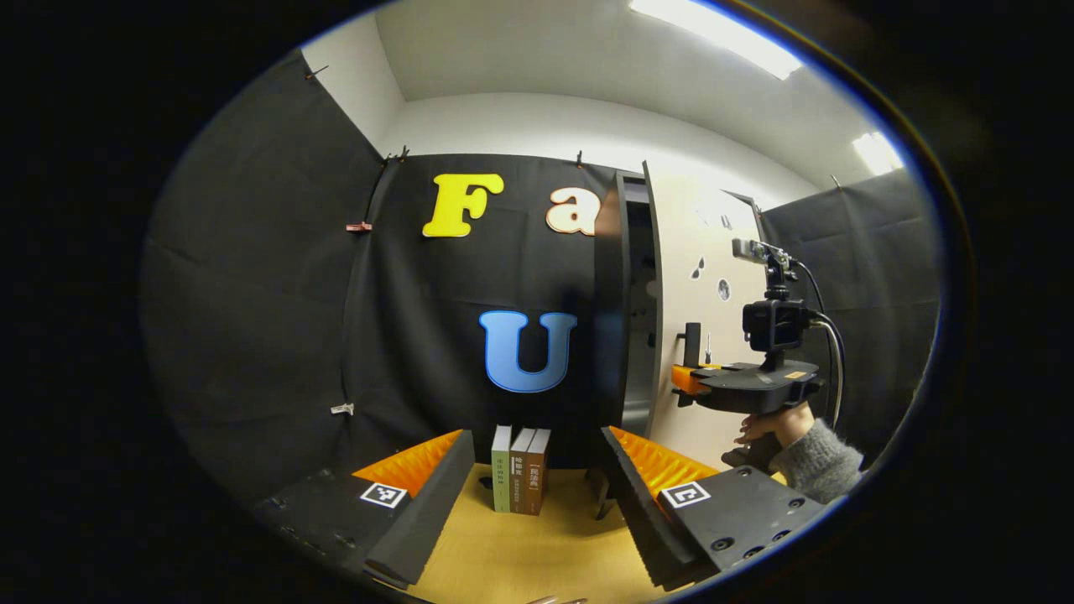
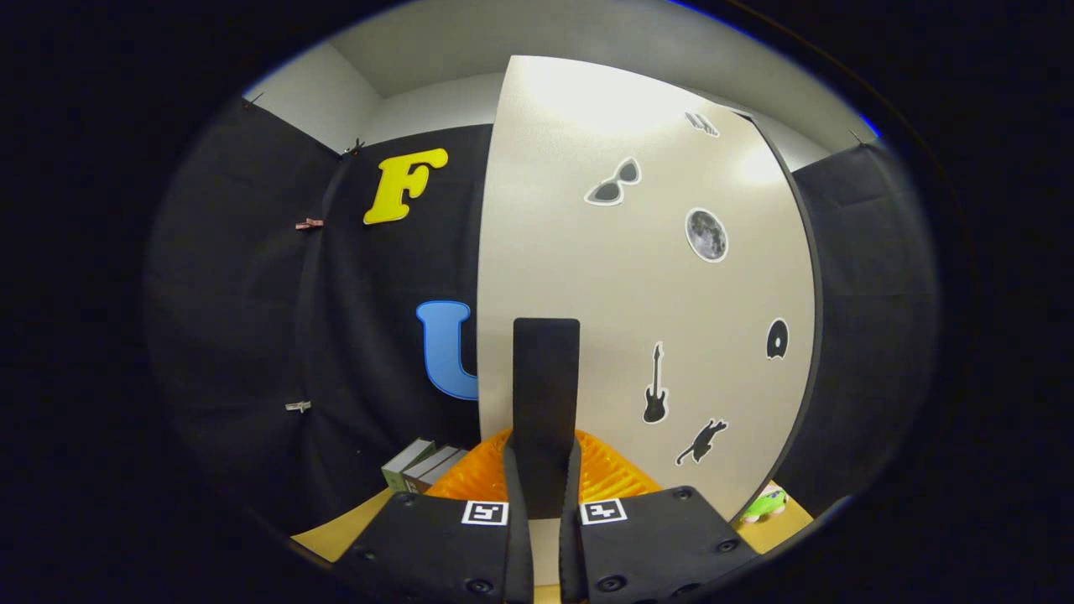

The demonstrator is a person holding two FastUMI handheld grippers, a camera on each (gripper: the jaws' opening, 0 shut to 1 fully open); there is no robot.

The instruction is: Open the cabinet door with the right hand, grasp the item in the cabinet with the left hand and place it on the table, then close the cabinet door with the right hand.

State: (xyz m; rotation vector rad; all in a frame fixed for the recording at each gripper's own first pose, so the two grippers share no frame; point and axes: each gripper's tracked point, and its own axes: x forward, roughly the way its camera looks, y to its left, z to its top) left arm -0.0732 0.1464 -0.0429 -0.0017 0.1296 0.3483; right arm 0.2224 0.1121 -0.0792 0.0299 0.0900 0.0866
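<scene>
Your right tongs (image 2: 537, 503) are clenched on the black upright bar handle (image 2: 545, 403) of the tall cream cabinet door (image 2: 638, 294), both fingers pressing its lower end; the left gripper view shows that same grip from the side, with your hand (image 1: 768, 428) under the right tongs (image 1: 690, 377). The door stands part-way open, its dark edge turned toward your left side.

Your left tongs (image 1: 537, 495) hang released, fingers spread wide over the pale wooden surface (image 1: 520, 562), pointing at three upright books (image 1: 520, 480) against the booth wall.

The cabinet's interior (image 1: 639, 319) is a dark slot, and I can't make out the item inside. A small green object (image 2: 763, 503) lies on the surface past the door's far edge; it may be unrelated.

The risks from here, as I judge them: the grip sits low on the handle, so a pull off the hinge arc could let the fingers slide off. Reaching in with the left before the gap widens could knock the door edge. The books stand near the left tongs' path and could topple.
</scene>
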